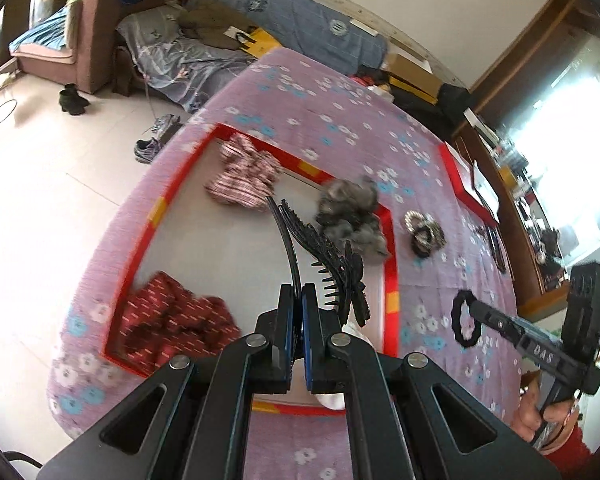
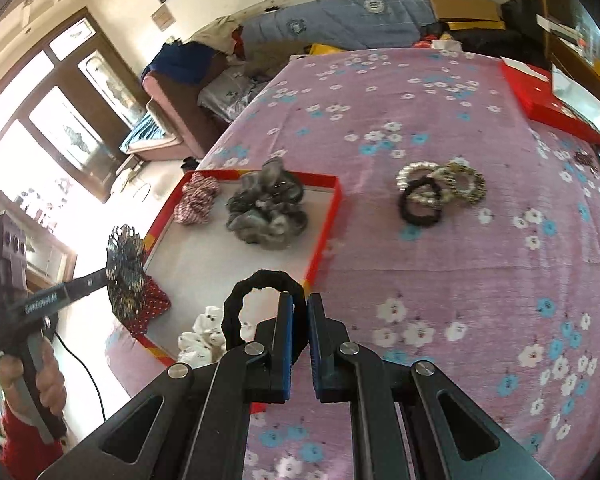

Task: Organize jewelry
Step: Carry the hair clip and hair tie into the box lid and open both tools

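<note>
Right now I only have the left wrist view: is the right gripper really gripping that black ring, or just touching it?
Observer: Gripping. The right gripper is shut on the black scrunchie.
Operator: The left gripper and its hair clip hide the red tray's near corner. Anything there?
Observer: A white scrunchie lies there.
Operator: And the blurred pile outside the tray?
Observer: Pearl bands, a black tie and a leopard-patterned one.
</note>
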The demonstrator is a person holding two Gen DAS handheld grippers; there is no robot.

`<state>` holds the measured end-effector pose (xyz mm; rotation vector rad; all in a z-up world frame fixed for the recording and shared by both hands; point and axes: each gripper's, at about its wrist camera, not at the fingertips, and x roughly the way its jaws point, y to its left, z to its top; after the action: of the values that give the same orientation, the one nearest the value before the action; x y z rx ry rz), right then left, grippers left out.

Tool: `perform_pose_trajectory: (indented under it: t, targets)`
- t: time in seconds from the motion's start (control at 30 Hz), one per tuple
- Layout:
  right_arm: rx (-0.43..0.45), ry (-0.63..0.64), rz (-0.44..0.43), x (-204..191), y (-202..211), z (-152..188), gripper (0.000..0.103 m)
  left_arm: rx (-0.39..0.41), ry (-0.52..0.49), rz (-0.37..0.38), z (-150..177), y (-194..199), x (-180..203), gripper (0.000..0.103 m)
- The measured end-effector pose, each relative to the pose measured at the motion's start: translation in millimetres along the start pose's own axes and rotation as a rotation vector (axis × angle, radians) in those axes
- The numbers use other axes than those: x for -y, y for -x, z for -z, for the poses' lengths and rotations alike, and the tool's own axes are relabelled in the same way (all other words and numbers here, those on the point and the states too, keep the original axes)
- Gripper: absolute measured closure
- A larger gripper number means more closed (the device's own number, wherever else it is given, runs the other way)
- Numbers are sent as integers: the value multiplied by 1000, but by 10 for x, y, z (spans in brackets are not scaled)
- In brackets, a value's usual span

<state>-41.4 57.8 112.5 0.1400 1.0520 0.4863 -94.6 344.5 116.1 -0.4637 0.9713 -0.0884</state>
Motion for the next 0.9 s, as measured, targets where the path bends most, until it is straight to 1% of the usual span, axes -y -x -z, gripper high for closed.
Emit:
perform_pose_trajectory:
  t: [0.13,0.23,0.4,0.6,0.73,0.9]
  targets:
    - [-13,34,-6,-180,-100,-28,94,15,10,-9,-125,24,-140,100]
    - [-27,58,-8,-301,-197,-67,94,9,3,-21,-226,-25,-219,100]
    - [-57,83,-33,-534,-383,-134,94,-36,-8,-49,-411,-277,-375,100]
    - [-112,120,-83,-845,-657,-180,94,-76,-25,-77,-537,-524,-467,100]
    - [-159,158,-118,-1061,-853,-117,94,-110,-35,-103,-580,-696,-508,100]
    - [-229,222,-134,-1295,-1094,58,94,-131,-52,-120,-576,-786,-533,100]
